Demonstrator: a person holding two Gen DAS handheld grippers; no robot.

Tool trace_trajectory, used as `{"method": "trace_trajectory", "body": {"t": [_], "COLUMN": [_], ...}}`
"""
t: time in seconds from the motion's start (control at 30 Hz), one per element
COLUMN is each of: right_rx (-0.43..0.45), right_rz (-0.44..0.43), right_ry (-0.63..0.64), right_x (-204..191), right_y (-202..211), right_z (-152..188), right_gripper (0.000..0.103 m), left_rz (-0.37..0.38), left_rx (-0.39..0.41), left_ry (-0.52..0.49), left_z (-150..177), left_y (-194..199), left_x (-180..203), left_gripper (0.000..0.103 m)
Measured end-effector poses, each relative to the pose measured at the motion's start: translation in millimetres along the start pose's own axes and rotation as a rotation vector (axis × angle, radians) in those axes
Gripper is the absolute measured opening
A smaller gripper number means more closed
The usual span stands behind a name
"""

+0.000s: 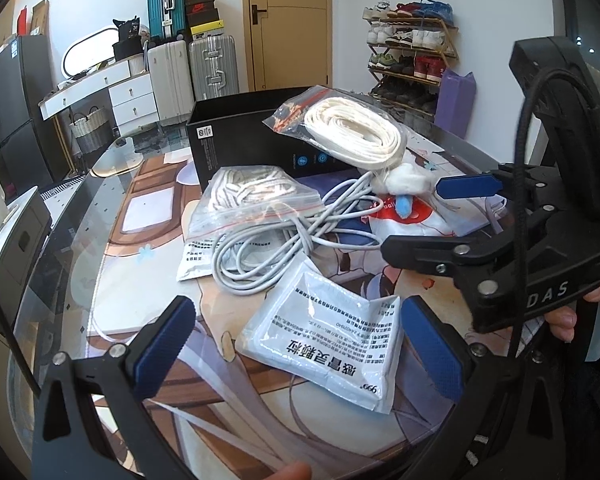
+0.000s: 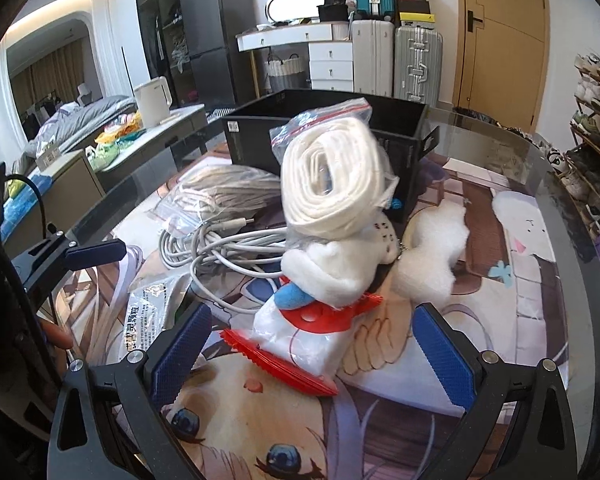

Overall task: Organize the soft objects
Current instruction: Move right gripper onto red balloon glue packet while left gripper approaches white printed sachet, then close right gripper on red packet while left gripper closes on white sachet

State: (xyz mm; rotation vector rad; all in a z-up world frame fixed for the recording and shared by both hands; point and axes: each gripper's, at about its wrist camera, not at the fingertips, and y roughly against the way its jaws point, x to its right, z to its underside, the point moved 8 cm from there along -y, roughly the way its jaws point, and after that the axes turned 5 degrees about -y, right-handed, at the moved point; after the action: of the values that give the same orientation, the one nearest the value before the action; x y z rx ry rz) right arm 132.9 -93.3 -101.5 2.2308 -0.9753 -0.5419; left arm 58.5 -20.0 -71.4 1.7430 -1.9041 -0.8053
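My left gripper (image 1: 298,350) is open just above a white medicine sachet (image 1: 324,336) that lies between its blue pads. My right gripper (image 2: 312,354) is open too, its pads either side of a white plastic bag with red print (image 2: 300,340). A white plush toy (image 2: 332,276) lies on that bag. A zip bag of coiled white rope (image 2: 332,176) leans on the toy against the open black box (image 2: 324,108). A second zip bag of beige cord (image 1: 252,196) and a tangled white cable (image 1: 268,248) lie to the left. Loose white stuffing (image 2: 432,248) sits to the right.
Everything rests on a round glass table (image 2: 548,208) with a cartoon mat. Another sachet (image 1: 196,256) lies under the cable. Suitcases (image 1: 212,64), a door and a shoe rack (image 1: 412,52) stand behind. A person's fingers (image 1: 560,320) hold the right gripper.
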Motion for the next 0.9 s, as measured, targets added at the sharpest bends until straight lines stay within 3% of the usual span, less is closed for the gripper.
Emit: {"method": "trace_trajectory", "body": {"t": [0.57,0.63,0.77,0.9], "right_rx": [-0.055,-0.066,-0.068,-0.061], "right_rz": [0.002,-0.008,-0.019,-0.022], "right_ry": [-0.009,-0.008,-0.006,0.001], "right_x": [-0.7,-2.5,-0.7,2.5], "right_y": [-15.9,-17.4,-16.5,-14.0], "right_z": [-2.7,0.1,1.2,2.0], "right_gripper": [0.095,0.087,0.084,0.071], "left_rz": [0.048,0.048,0.036,0.051], "left_rx": [-0.065,-0.071,-0.078,-0.071], "left_ry": [0.009,0.012,0.009,0.023], "left_z": [7.9,8.9,9.1,8.3], "left_y": [-9.7,-11.2,-12.0,-11.7], "left_x": [4.1,4.5,3.2,3.0], "left_gripper": [0.103,0.103,0.103,0.103]}}
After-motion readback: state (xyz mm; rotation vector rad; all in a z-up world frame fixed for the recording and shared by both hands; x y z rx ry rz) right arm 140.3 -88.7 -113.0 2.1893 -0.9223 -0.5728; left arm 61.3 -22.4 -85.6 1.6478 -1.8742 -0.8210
